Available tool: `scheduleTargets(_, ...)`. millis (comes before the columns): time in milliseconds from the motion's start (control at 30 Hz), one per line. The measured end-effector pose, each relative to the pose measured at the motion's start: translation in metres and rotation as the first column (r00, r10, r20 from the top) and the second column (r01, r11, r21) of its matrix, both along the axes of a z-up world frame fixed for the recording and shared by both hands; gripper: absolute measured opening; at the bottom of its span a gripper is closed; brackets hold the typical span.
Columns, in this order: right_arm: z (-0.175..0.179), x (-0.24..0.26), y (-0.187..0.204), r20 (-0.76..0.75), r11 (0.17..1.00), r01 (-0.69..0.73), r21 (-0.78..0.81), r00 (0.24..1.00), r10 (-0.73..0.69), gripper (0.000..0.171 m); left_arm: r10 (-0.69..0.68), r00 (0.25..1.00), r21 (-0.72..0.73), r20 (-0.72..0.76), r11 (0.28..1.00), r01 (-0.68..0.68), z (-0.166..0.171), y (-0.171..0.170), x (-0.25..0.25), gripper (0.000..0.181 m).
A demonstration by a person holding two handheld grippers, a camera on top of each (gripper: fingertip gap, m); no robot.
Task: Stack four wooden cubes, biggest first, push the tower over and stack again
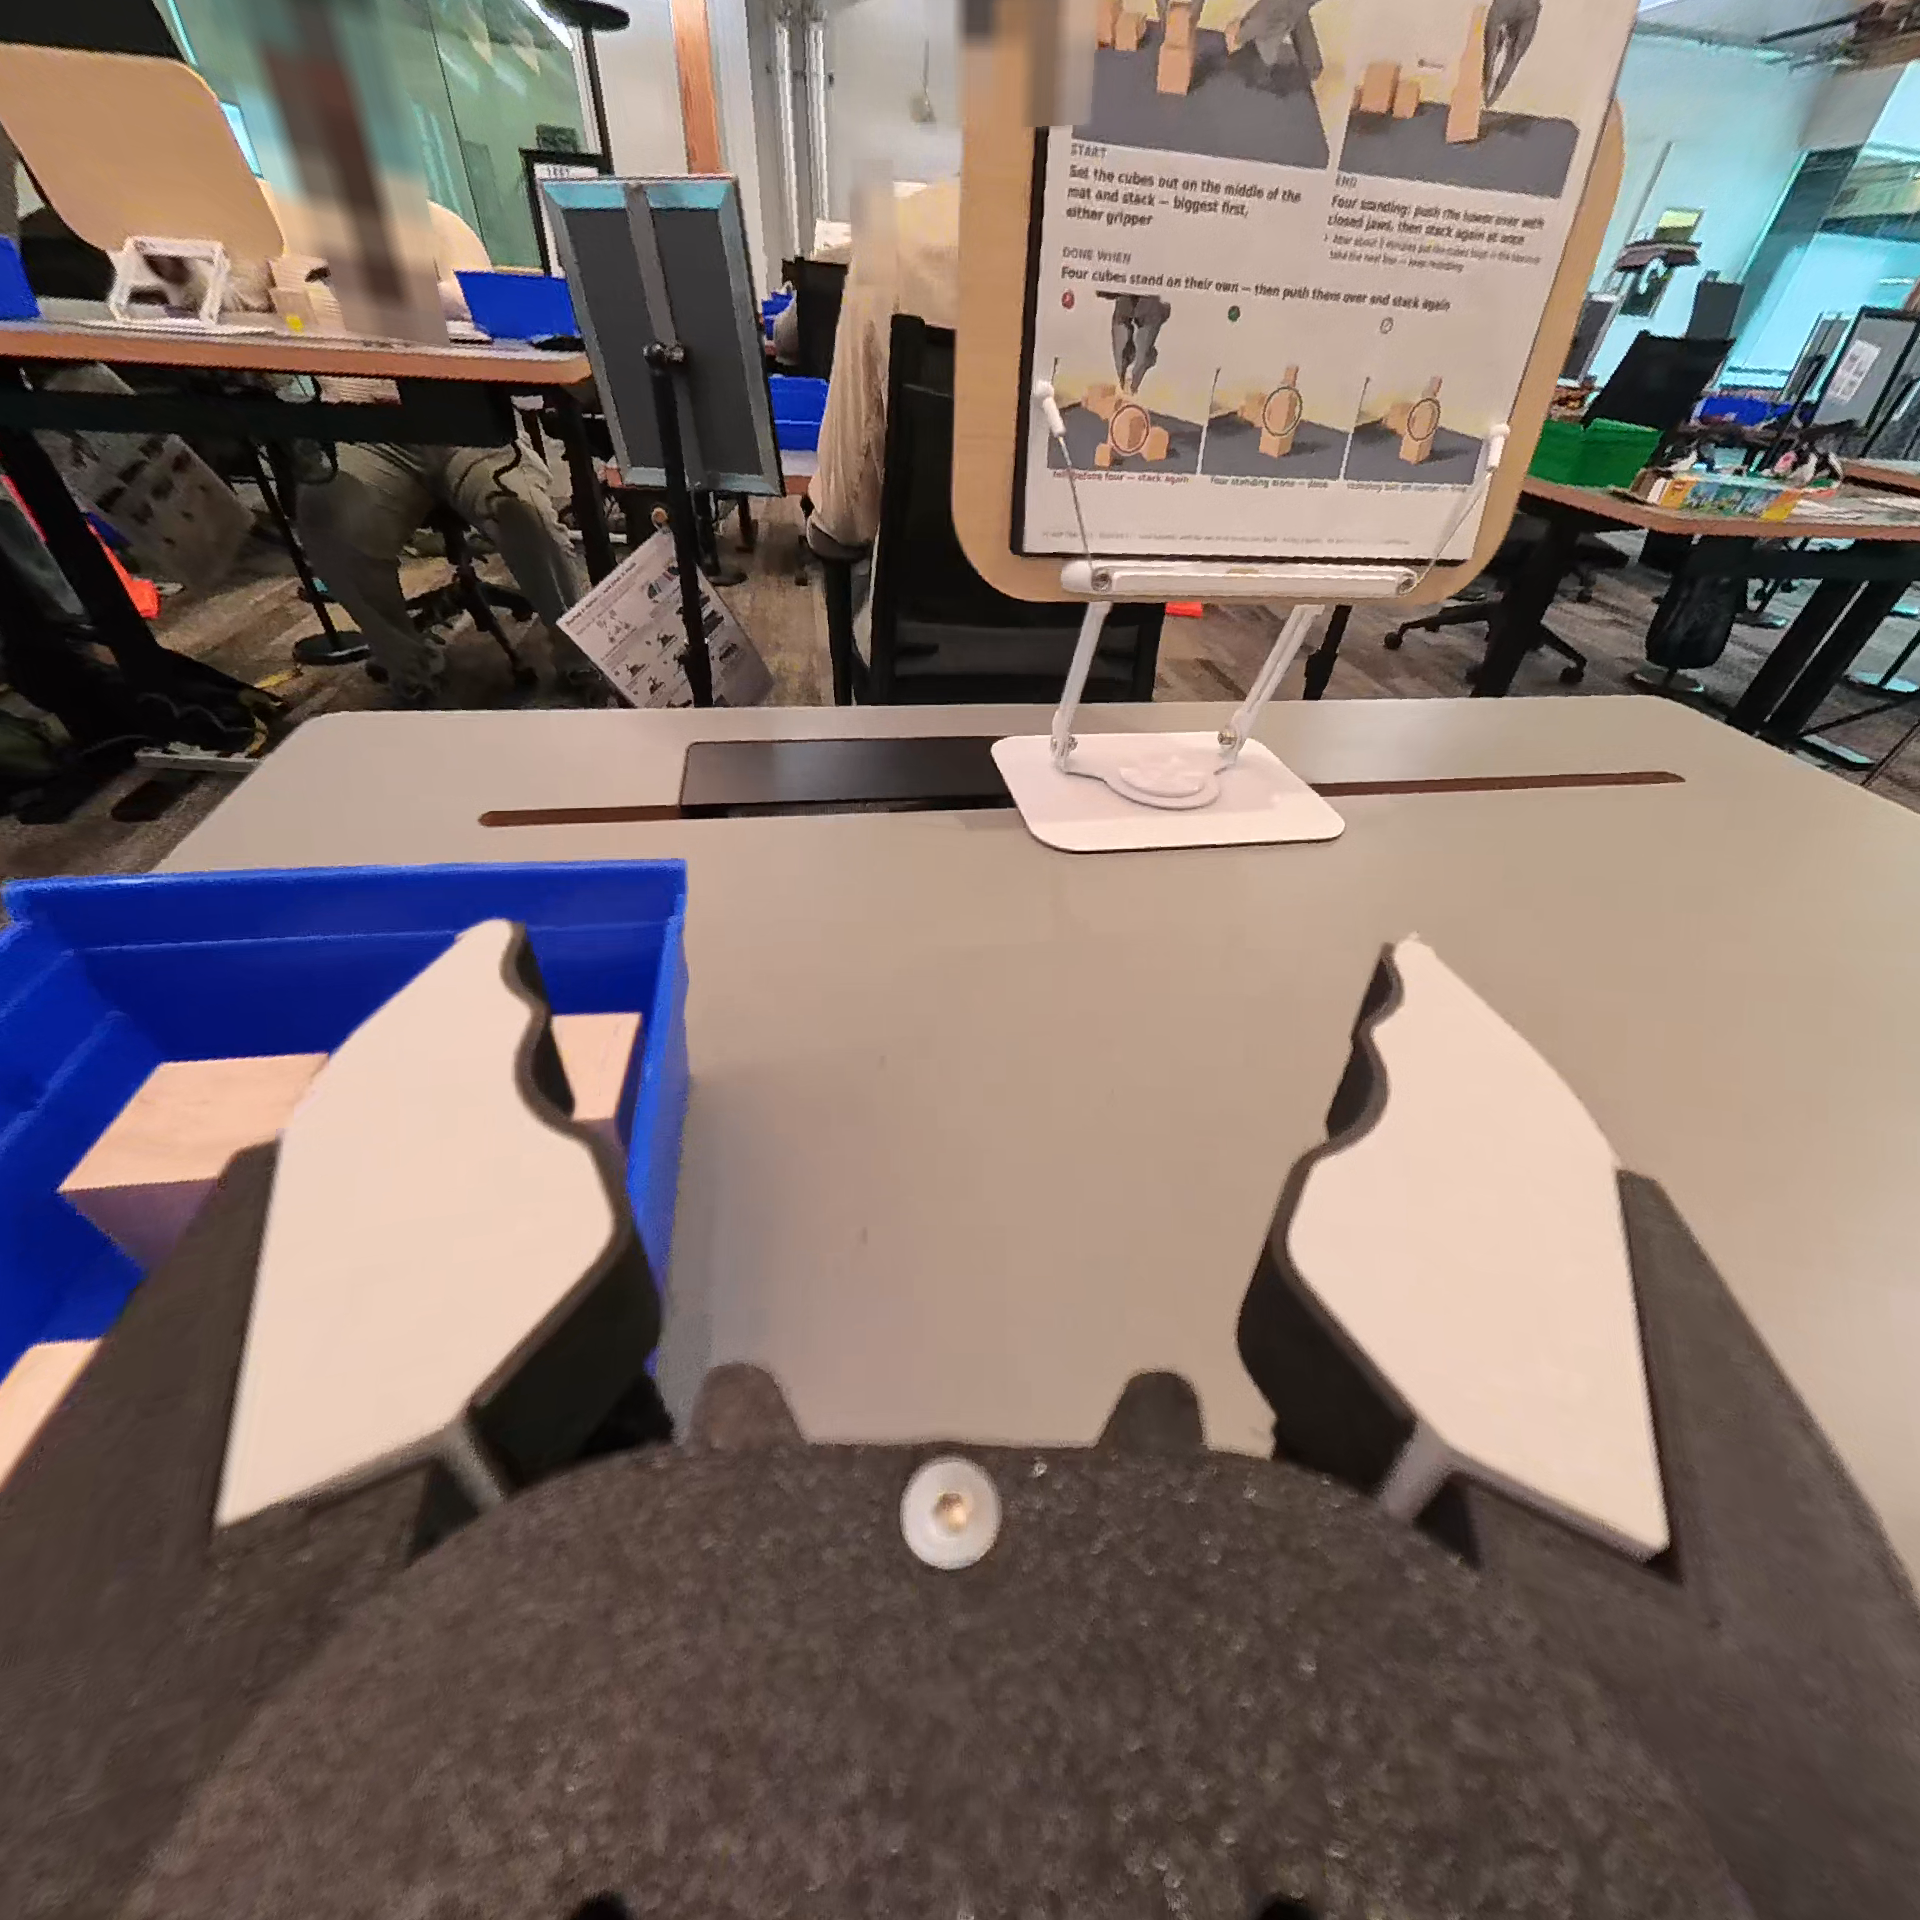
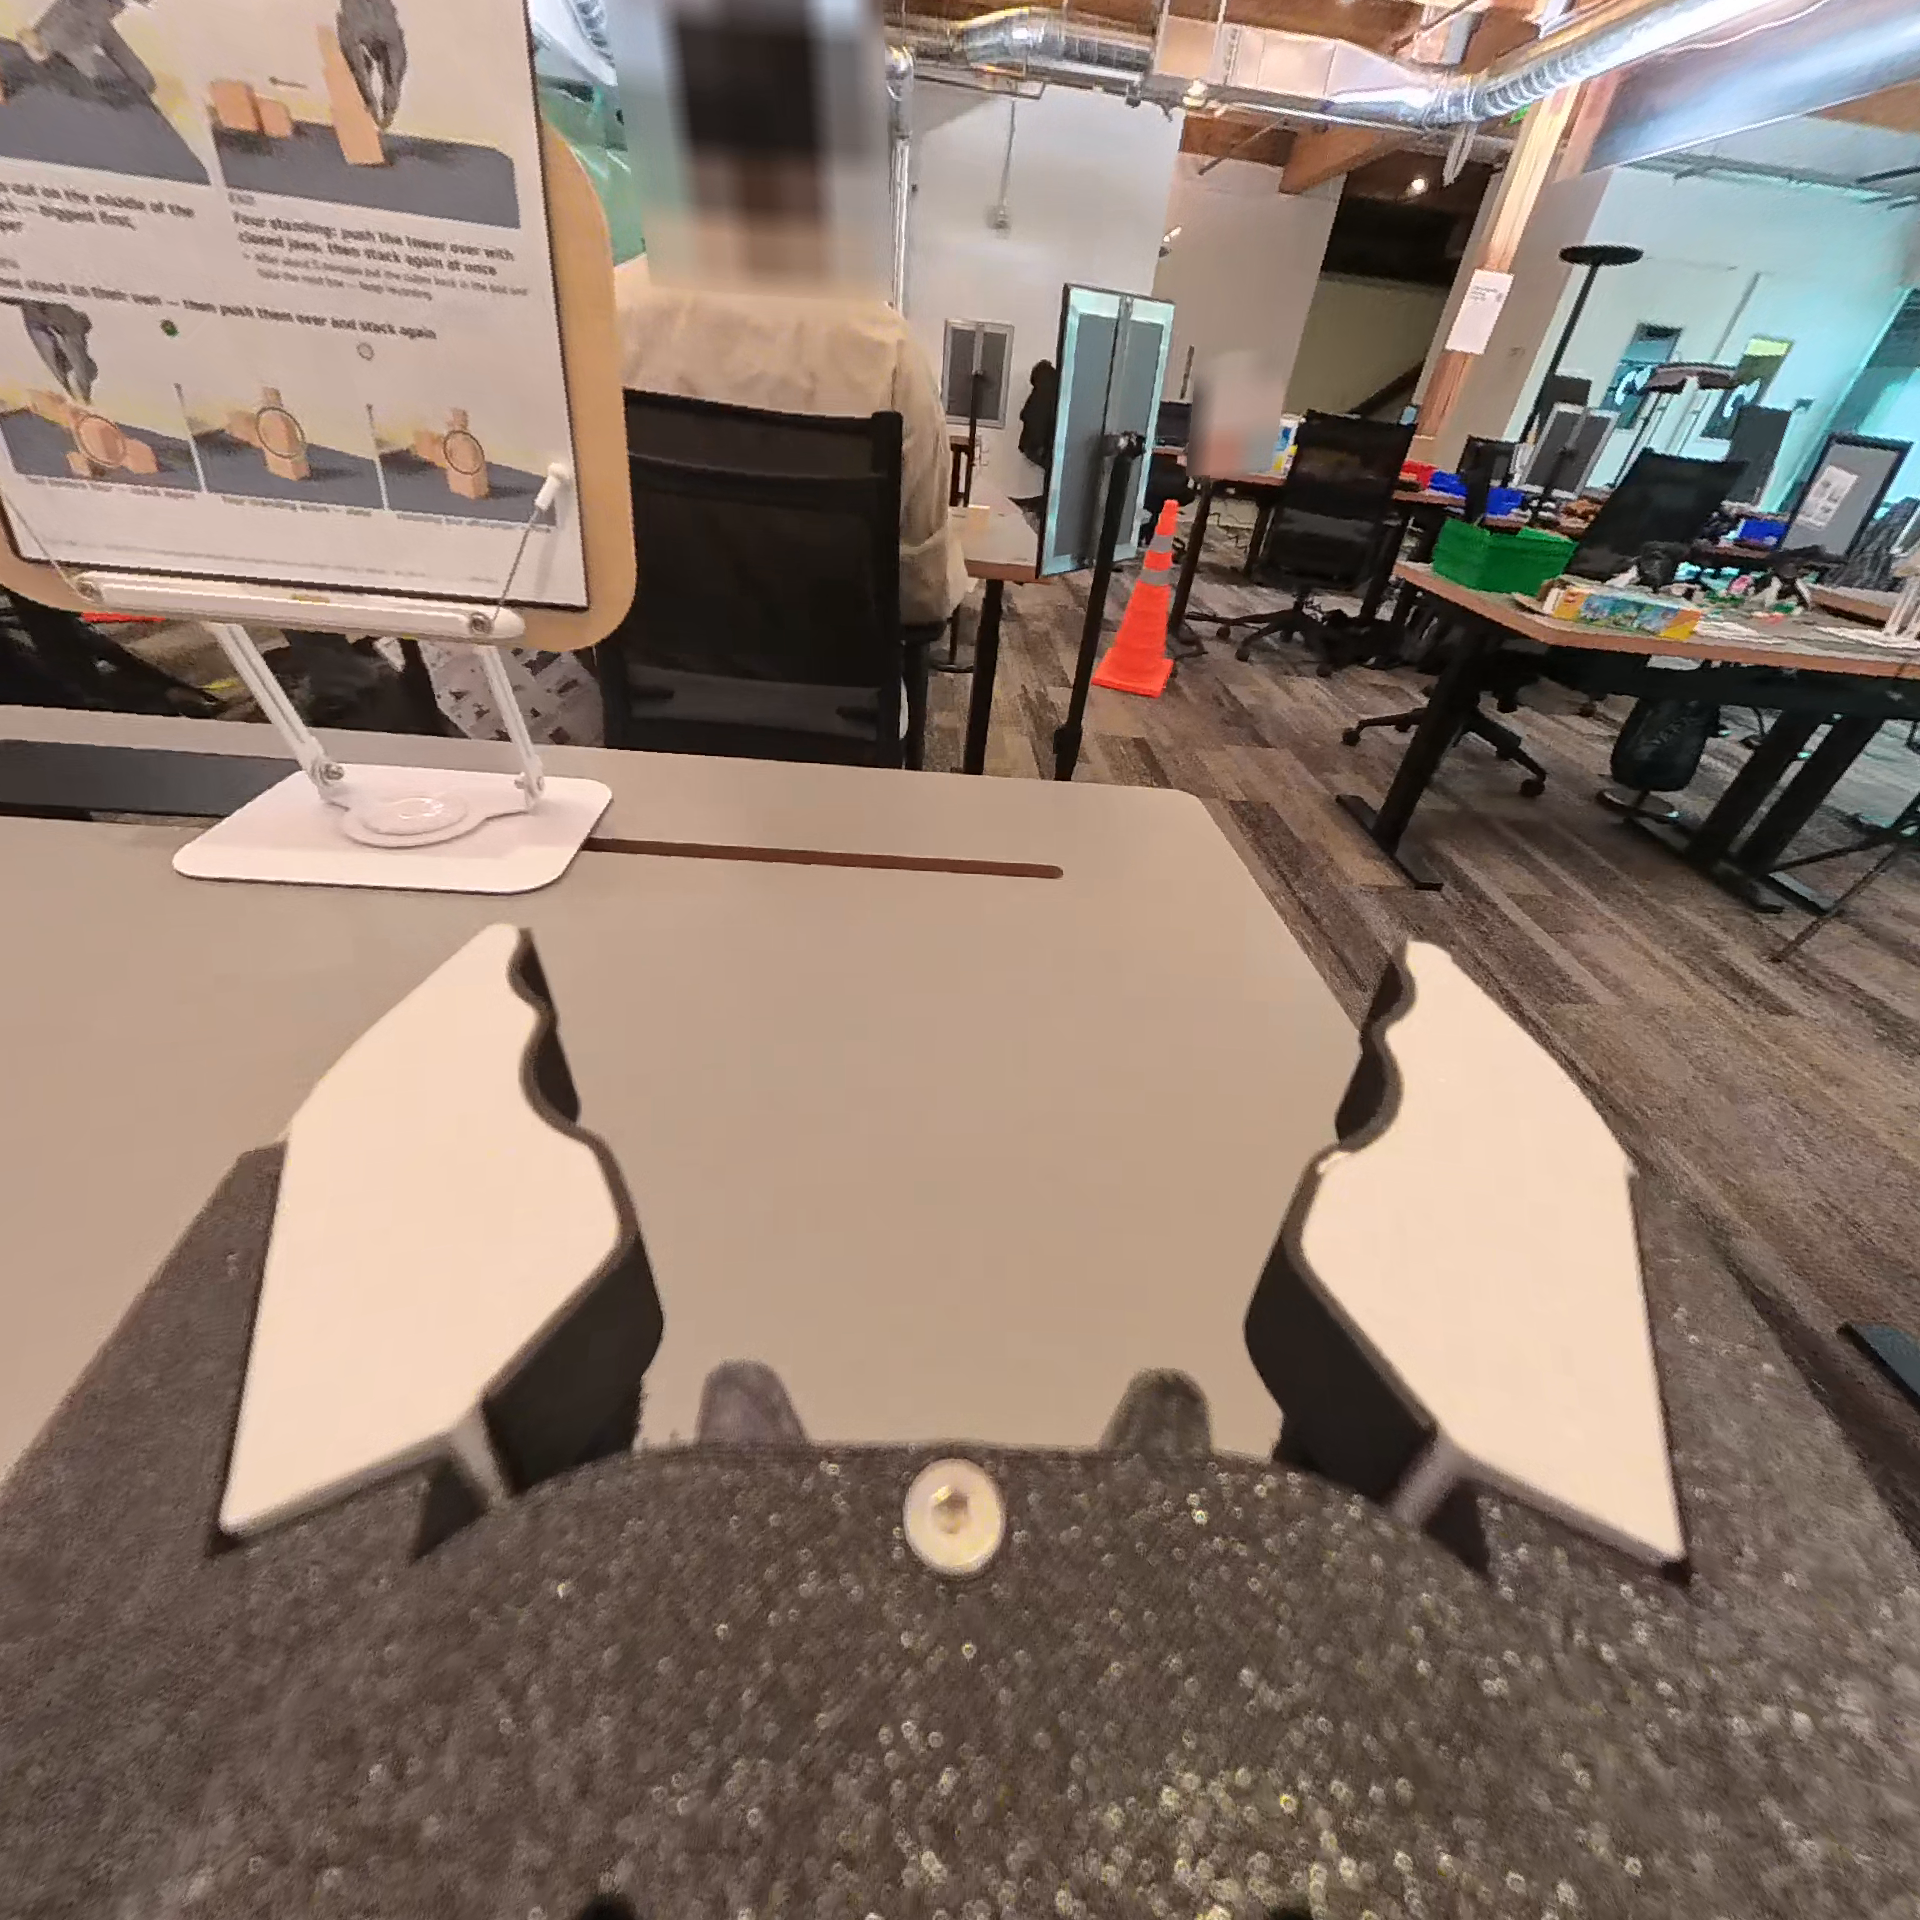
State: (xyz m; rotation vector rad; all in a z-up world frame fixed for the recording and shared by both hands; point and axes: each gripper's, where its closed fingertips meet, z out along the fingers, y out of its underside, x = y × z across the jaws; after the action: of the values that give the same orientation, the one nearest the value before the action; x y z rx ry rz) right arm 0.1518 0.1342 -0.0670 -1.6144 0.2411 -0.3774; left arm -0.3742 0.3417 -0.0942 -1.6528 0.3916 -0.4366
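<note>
In your left wrist view, your left gripper (image 1: 956,1039) hangs over the grey bench (image 1: 987,987), jaws spread and empty; wooden cubes (image 1: 192,1117) lie in the blue bin (image 1: 343,904) beside it. In your right wrist view, your right gripper (image 2: 961,1039) is likewise spread over bare bench.

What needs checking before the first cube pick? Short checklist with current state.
1. Left gripper open and empty: ok, fingers spread wide, nothing between them.
2. Right gripper open and empty: ok, same.
3. Cubes located: ok in part, wooden cubes sit in the blue bin at the left; only some of them show, count cannot tell.
4. Biggest cube identified: cannot tell, the left finger covers part of the bin.
5. Stacking spot free: ok, grey table ahead of both grippers is bare.
6. Instruction stand clear of the work area: ok, it stands at the far edge.
</note>
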Motion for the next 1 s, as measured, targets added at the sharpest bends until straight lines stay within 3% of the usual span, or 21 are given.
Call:
scheduleTargets(533, -0.005, 0.002, -0.017, 0.027, 0.999, 0.011, -0.043, 1.0, -0.01, 0.13, 0.089, 0.996, 0.087, 0.007, 0.992, -0.089, 0.039, -0.001, -0.076, 0.139)
scheduleTargets(1000, -0.01, -0.008, -0.011, 0.023, 0.997, -0.037, -0.067, 0.999, 0.039, 0.122, 0.149, 0.987, 0.015, -0.067, 0.989, -0.148, 0.033, 0.003, -0.135, 0.131)
